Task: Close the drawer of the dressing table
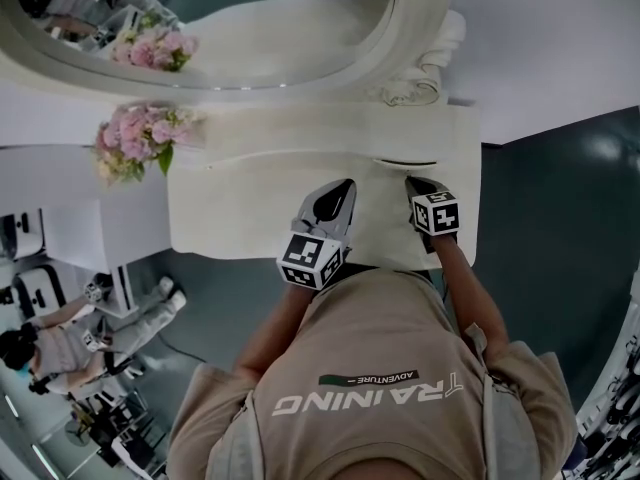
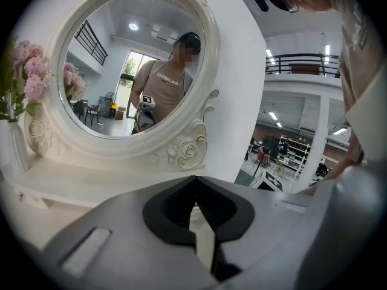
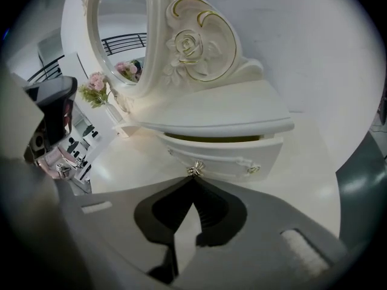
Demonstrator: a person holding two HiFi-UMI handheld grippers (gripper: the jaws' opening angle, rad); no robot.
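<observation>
The white dressing table [image 1: 240,218] has a small drawer [image 3: 233,156] under its upper shelf, at the right. The drawer stands slightly open, with a yellowish gap above its front. A metal knob [image 3: 194,170] sits in the middle of the front and a second fitting [image 3: 253,169] lies further right. My right gripper [image 3: 193,177] is shut, its tips right at the knob; whether they touch it I cannot tell. In the head view the right gripper [image 1: 413,182] points at the drawer's dark gap [image 1: 410,161]. My left gripper [image 1: 347,185] hovers over the tabletop, shut and empty, facing the mirror [image 2: 130,65].
An oval mirror [image 1: 250,28] with a carved rose frame [image 3: 187,44] rises behind the table. A vase of pink flowers [image 1: 135,138] stands at the table's left end. A white wall [image 3: 314,53] lies to the right of the drawer. People and equipment [image 1: 60,348] are at the lower left.
</observation>
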